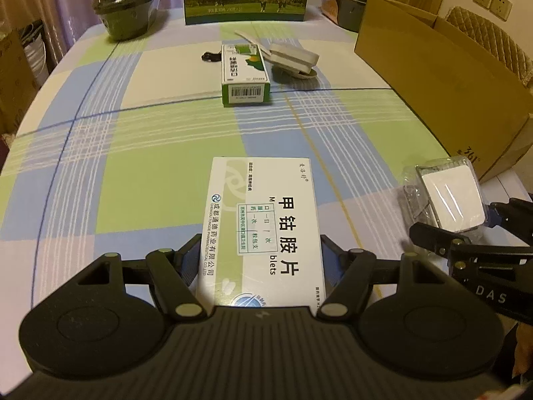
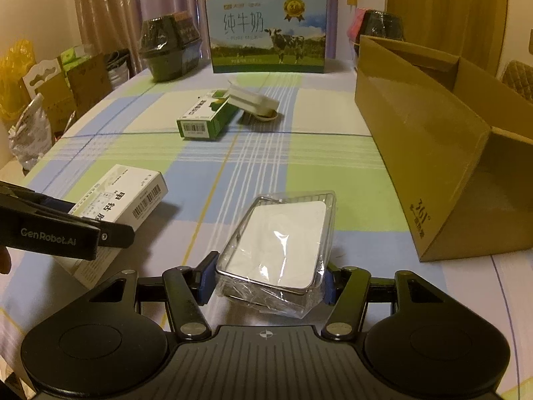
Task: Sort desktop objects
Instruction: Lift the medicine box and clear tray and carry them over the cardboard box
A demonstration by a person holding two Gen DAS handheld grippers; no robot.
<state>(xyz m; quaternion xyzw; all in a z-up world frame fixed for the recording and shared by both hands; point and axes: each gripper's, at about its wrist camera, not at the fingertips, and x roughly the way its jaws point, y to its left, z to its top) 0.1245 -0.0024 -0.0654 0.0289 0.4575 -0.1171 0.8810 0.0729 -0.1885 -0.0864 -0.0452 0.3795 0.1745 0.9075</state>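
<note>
Left gripper (image 1: 261,260) closed on the near end of a flat white medicine box with large black Chinese lettering (image 1: 263,220); box juts forward over the plaid blue-green-white tabletop (image 1: 150,140). Cannot tell whether the box's far end touches the cloth.

Right gripper (image 2: 266,281) clamped, blue pads on both sides, around a white rectangular block in a metal tray sealed in clear plastic wrap (image 2: 279,243). It sits just right of the white medicine box.

Landmark: large open brown cardboard carton (image 2: 443,153), standing on the right side of the tabletop, opening upward, close to the wrapped tray.

Left of the carton, mid-table: a green-and-white small carton with a barcode end (image 2: 203,116), and touching its far corner a white plastic clip-like piece resting on a small dish (image 2: 256,101).

Beyond those, at the far edge: a blue milk gift case printed with a cow (image 2: 266,33). Left of it, a dark wrapped pot-shaped item (image 2: 170,50); a second one (image 2: 383,23) stands behind the carton.
</note>
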